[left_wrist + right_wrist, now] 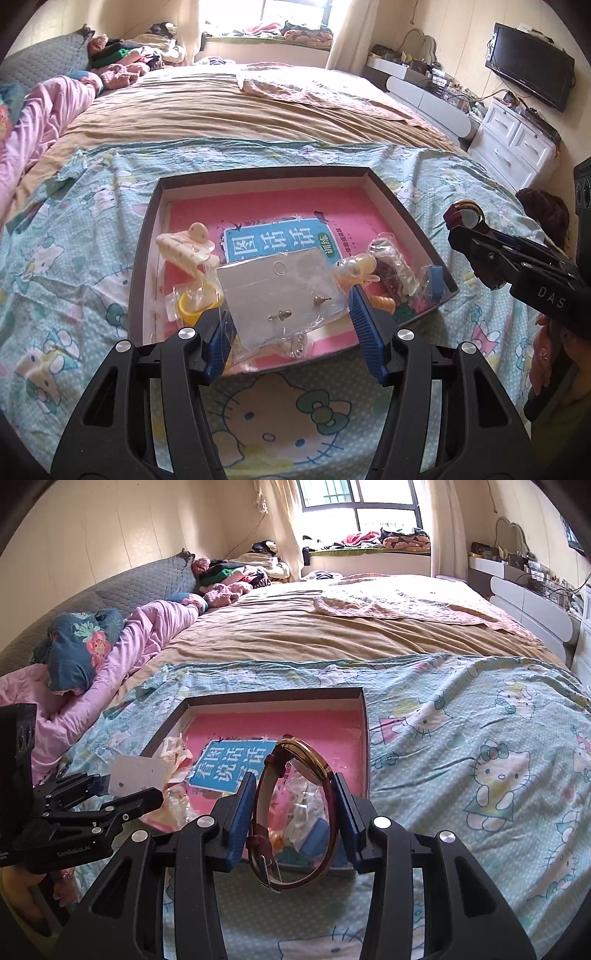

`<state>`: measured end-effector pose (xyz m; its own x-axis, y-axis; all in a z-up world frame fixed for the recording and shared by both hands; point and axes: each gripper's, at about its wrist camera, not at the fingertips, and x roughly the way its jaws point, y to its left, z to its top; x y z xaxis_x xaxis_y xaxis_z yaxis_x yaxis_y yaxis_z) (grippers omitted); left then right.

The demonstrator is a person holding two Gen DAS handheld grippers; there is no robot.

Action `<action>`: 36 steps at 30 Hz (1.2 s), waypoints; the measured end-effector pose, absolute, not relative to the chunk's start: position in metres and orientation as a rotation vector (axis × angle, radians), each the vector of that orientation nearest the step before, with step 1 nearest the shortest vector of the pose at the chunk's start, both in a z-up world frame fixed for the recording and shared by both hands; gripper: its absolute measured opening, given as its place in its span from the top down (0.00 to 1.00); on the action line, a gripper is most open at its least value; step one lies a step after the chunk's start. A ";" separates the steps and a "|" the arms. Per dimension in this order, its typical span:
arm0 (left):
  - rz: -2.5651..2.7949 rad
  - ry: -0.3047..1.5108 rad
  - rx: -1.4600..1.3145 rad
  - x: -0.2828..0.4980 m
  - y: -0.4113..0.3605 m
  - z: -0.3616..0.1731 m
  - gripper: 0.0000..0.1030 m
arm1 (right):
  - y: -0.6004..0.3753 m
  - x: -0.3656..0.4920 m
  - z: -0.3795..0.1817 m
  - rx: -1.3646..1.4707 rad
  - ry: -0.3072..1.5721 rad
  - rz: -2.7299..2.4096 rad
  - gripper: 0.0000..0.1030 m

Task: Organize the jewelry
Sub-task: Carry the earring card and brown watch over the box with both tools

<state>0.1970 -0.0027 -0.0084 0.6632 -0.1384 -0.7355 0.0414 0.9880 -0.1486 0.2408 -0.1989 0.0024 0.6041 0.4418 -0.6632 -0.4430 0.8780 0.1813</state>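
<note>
- Both grippers are loaded, so the sorting looks midway: the left gripper (288, 317) has its jaws clenched on a clear plastic pouch (280, 291) with a grey card and two small earrings (318, 301) pinned to it, held above the near end of the shallow box (258, 175).
- The right gripper (291, 812) grips a wristwatch (295, 805) by its brown strap, the gold-rimmed face turned up (the buckle hangs at the near side), held in the air over the box's near right corner.
- Still lying loose in the box: a cream hair claw (184, 247), a yellow piece (190, 306), a pale figure-shaped trinket (354, 269), a bag of dark beads (391, 273) and a blue item (436, 280), all crowded at the near end on a pink book (280, 206).
- I judge most of the pieces still await a place; no separate compartments show.
- Room: the far half of the box is bare book cover, and the Hello Kitty bedsheet (480, 738) to the right lies open.
- Edges: the box's dark walls stand up around the pile, so a low pass could catch them; the grippers are near each other but apart.
</note>
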 end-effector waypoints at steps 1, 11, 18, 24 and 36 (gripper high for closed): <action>-0.103 0.840 -0.119 0.200 -0.003 -0.009 0.51 | -0.198 0.243 0.002 -0.001 0.769 0.509 0.61; -0.132 0.867 -0.133 0.209 -0.002 -0.025 0.51 | -0.195 0.256 -0.006 -0.022 0.790 0.497 0.61; -0.148 0.878 -0.130 0.211 -0.004 -0.029 0.51 | -0.186 0.258 -0.014 -0.035 0.810 0.513 0.61; -0.150 0.900 -0.131 0.216 -0.003 -0.037 0.50 | -0.176 0.262 -0.022 -0.054 0.833 0.525 0.61; -0.143 0.915 -0.145 0.222 0.004 -0.042 0.50 | -0.171 0.269 -0.037 -0.057 0.873 0.518 0.61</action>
